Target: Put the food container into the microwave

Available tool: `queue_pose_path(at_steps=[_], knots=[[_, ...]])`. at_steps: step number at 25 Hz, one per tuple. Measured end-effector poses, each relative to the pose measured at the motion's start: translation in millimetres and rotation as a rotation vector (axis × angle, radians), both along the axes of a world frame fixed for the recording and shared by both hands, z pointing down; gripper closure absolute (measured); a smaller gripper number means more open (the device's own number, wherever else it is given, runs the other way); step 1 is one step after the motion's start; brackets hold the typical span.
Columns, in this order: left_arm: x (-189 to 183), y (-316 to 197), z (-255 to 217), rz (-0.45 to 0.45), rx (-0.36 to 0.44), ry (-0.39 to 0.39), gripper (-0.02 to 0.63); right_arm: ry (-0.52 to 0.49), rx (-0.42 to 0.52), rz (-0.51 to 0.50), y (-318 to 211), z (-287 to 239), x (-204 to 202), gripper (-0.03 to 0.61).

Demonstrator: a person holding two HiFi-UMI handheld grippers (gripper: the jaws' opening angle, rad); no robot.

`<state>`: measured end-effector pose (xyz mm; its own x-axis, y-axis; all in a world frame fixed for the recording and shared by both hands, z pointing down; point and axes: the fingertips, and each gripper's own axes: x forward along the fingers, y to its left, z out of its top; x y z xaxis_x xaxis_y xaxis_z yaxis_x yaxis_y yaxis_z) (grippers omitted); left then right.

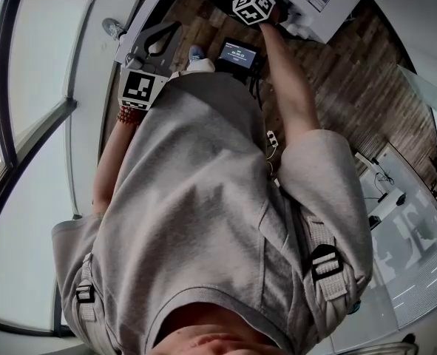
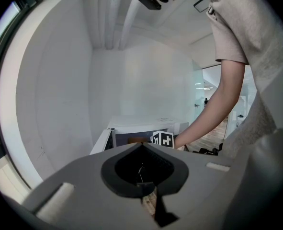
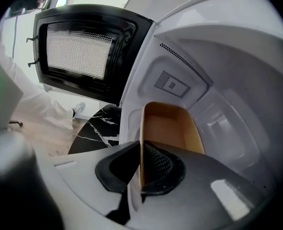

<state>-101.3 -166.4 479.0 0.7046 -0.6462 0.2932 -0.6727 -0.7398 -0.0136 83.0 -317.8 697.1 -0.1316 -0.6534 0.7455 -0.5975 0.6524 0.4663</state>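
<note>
The brown paper food container (image 3: pixel 170 128) is inside the white microwave's cavity (image 3: pixel 218 80), its open side facing right in the right gripper view. My right gripper (image 3: pixel 141 176) is shut on the container's near rim. In the head view that right gripper (image 1: pixel 266 7), with its marker cube, reaches into the white microwave (image 1: pixel 329 6) at the top. The black microwave door (image 3: pixel 84 51) stands open to the left. My left gripper (image 2: pixel 143 176) is shut on nothing and points up towards the microwave (image 2: pixel 131 128) from lower down. In the head view the left gripper (image 1: pixel 157 41) hangs by the person's left side.
A black marble tabletop (image 3: pixel 96 128) lies below the open door. A small device with a lit screen (image 1: pixel 239 53) sits on the wooden floor (image 1: pixel 351 87) near the person's shoe (image 1: pixel 196 54). A glass wall (image 1: pixel 26 124) runs along the left.
</note>
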Motion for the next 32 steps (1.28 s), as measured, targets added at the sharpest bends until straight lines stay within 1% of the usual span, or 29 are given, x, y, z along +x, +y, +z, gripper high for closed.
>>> queue_pose_path(at_steps=[8,13,19,32], knots=[[1.0,-0.7,1.3,0.004,-0.002,-0.003,0.612,0.016,0.004,-0.021,-2.1,1.2,-1.9,0.548],[0.5,-0.1,0.2,0.006,-0.003,-0.005,0.612,0.025,0.016,-0.018,-1.7,-0.8,-2.9,0.546],[0.0,1.6,0.5,0.005,-0.003,-0.004,0.612,0.032,0.023,-0.025,0.8,-0.8,-4.6,0.531],[1.7,5.5,-1.4,0.017,0.004,-0.004,0.612,0.019,0.064,-0.052,2.8,-15.8,-15.2,0.514]])
